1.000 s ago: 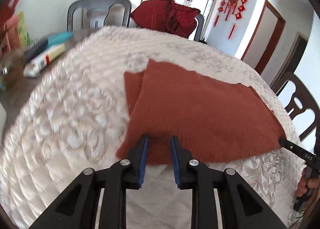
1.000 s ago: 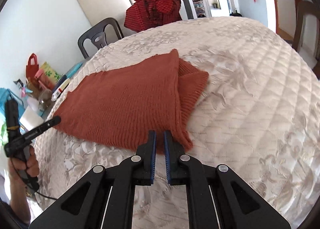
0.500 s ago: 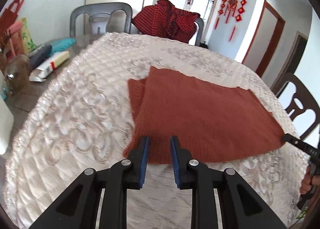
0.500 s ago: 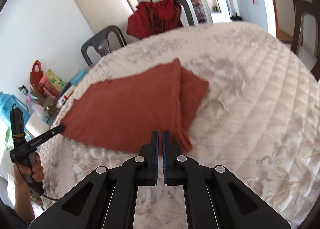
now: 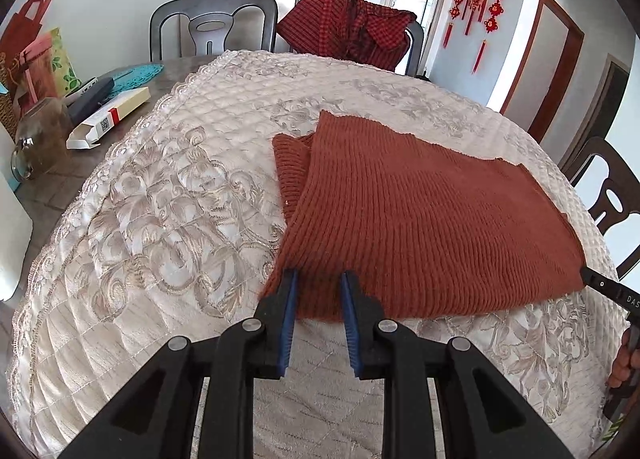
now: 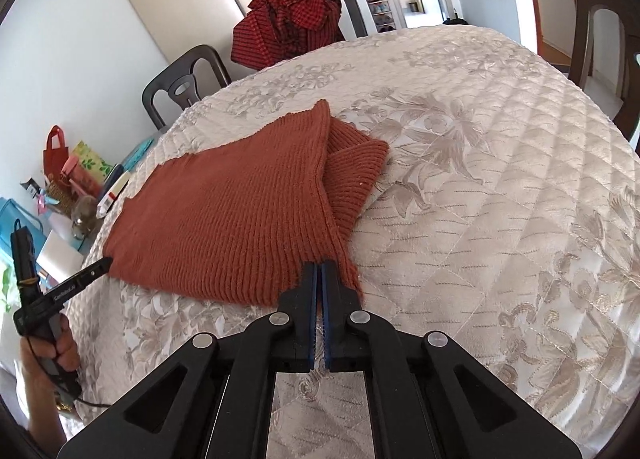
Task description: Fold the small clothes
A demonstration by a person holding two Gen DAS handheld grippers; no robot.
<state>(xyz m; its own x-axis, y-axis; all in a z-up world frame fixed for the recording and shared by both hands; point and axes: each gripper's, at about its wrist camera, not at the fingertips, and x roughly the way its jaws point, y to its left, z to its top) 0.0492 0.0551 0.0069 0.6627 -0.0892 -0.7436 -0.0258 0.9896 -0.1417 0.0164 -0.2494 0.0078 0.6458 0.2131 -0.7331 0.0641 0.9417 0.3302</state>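
The rust-brown knit sweater (image 5: 420,219) is lying flat on the quilted cover (image 5: 160,199) of the counter. Its near hem is running crosswise in front of the person, so its long axis is stretching from one tool to the other. The left tool (image 5: 318,275) is sitting at the hem's left corner with its blue-padded jaws apart. The knit is showing in the gap between them and neither pad is visibly pressing on it. The right tool (image 6: 320,265) is sitting at the opposite, right corner with its jaws drawn fully together. Its tips are lying right at the hem's edge, though I cannot tell whether any yarn is caught between them. From both tools the body of the sweater is spreading forward and away, toward the chair draped with a red checked garment (image 5: 352,27). Each hand is therefore nearest its own corner. The next fold probably depends on both corners being lifted together and carried straight away across the short axis. For that, the left tool probably needs to close first.
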